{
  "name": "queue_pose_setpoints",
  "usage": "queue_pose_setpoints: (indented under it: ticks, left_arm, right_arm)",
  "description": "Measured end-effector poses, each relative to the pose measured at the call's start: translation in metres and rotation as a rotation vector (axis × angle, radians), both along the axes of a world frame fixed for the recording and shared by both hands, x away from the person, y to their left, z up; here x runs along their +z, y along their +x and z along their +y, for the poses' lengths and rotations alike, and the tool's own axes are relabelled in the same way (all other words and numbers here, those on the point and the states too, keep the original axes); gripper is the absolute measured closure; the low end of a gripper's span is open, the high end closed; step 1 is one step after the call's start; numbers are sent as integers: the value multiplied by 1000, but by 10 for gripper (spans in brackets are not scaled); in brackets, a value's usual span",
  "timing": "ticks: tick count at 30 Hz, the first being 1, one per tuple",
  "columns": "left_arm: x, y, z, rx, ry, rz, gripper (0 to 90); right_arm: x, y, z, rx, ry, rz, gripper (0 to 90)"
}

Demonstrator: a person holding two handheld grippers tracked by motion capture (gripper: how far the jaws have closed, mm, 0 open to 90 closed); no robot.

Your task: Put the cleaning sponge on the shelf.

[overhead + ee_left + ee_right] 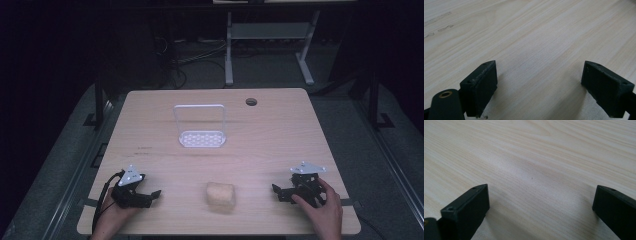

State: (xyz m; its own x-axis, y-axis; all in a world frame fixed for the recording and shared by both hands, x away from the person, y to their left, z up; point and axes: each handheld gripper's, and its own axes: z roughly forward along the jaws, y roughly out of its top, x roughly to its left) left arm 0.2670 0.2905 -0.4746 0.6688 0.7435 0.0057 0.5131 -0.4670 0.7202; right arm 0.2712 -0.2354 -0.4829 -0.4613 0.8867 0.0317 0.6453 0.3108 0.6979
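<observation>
Tools (150, 192) (280, 192) gape, flanking sponge (221, 196).

I see my left hand-held gripper (148, 195) low at the near left corner of the surface (260, 150), the hand (107, 220) wrapped behind it and its grey plate on top, nose angled inward to the right. My right hand-held gripper (281, 192) sits low at the near right, my right hand (322, 212) over its back, nose pointing left. In both gripper views the jaws stand wide apart with nothing between them.
</observation>
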Motion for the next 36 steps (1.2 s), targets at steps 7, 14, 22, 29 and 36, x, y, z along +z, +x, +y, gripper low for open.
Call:
queue_pose_setpoints:
  ticks: [7, 14, 22, 29, 36]
  left_arm:
    - [0, 0, 0, 0, -1, 0, 129]
    - [0, -1, 0, -1, 1, -2, 134]
    - [4, -1, 0, -19, -14, -8, 134]
    - [7, -2, -3, -37, -9, -8, 135]
    - [9, -3, -11, -66, -11, -11, 136]
  right_arm:
    - [0, 0, 0, 0, 0, 0, 7]
    - [0, 0, 0, 0, 1, 0, 7]
    - [0, 0, 0, 1, 0, 0, 7]
    - [0, 0, 0, 0, 0, 1, 7]
    - [0, 0, 0, -3, 2, 4, 7]
